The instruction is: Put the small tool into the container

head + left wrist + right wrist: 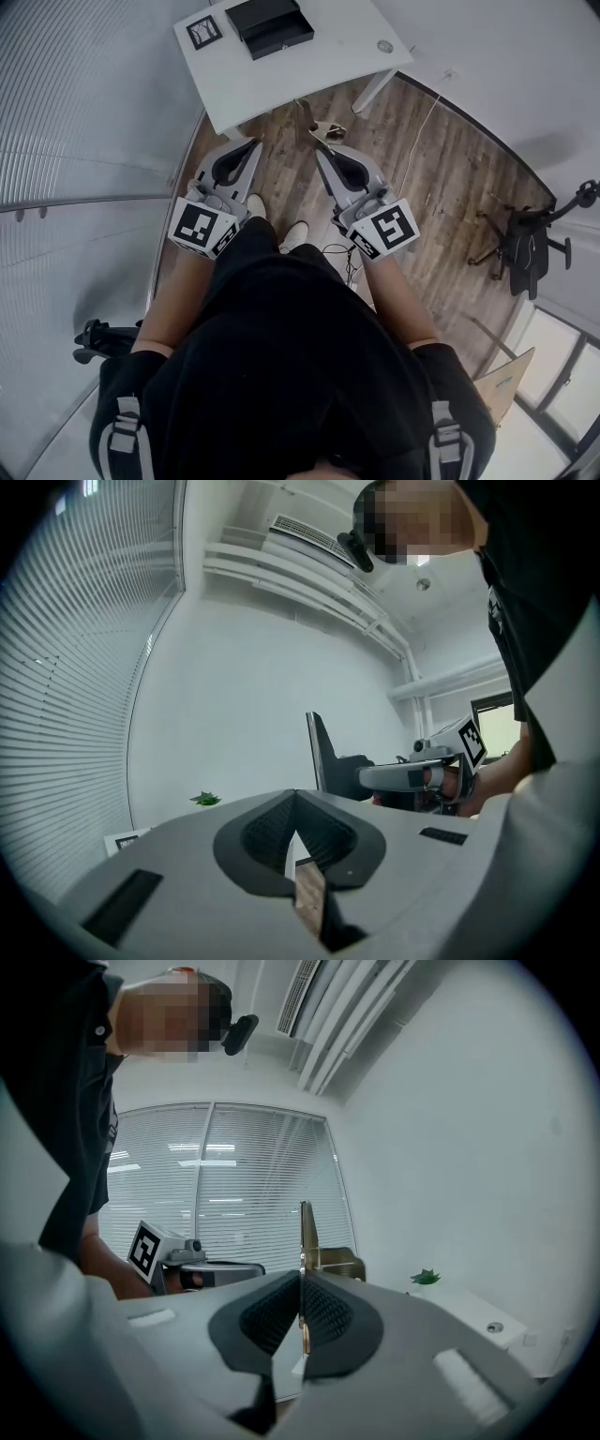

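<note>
The small tool, a thin metal blade with a brass-coloured block, sticks out of my right gripper, which is shut on it. In the right gripper view the blade rises straight up between the closed jaws of that gripper. My left gripper is held beside it, shut with nothing in it; its jaws meet at the tip. The black open container sits on the white table, ahead of both grippers. Both grippers hang over the wooden floor, short of the table's edge.
A square marker card lies left of the container and a small round object lies near the table's right end. An office chair stands at the right. Window blinds run along the left. A cable crosses the floor.
</note>
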Motion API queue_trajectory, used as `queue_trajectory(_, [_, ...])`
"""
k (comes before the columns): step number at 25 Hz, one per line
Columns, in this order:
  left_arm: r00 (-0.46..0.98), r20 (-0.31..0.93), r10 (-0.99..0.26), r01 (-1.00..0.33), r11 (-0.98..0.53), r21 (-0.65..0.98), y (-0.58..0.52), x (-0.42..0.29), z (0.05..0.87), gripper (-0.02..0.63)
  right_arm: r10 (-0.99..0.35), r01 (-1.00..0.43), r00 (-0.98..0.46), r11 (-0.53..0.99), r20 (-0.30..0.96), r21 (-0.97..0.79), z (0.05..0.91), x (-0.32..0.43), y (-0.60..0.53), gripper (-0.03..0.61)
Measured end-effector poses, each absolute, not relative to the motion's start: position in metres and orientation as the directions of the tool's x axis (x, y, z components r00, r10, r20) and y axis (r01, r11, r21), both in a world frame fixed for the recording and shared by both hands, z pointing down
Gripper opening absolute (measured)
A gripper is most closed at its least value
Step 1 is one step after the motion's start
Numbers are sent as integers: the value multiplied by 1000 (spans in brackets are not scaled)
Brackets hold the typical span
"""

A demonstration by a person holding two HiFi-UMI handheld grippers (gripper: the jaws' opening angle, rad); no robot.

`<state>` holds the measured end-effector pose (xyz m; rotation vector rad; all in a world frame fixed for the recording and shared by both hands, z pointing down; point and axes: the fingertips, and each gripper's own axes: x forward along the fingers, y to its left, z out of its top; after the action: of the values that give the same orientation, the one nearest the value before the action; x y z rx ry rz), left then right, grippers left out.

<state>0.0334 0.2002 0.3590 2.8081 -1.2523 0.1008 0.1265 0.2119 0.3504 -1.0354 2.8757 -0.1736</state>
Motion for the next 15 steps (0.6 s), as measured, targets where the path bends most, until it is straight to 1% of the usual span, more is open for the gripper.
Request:
queue_trajectory(6, [676,75,-733,-737,-676,32,182,43,361,6,-642,-634,-766,764,-33,-121,353,132,194,11])
queue_trajectory(15, [680,57,-731,-733,-678,50,96,35,368,6,-640,-637,-768,765,-5,-99,358,117,112,11])
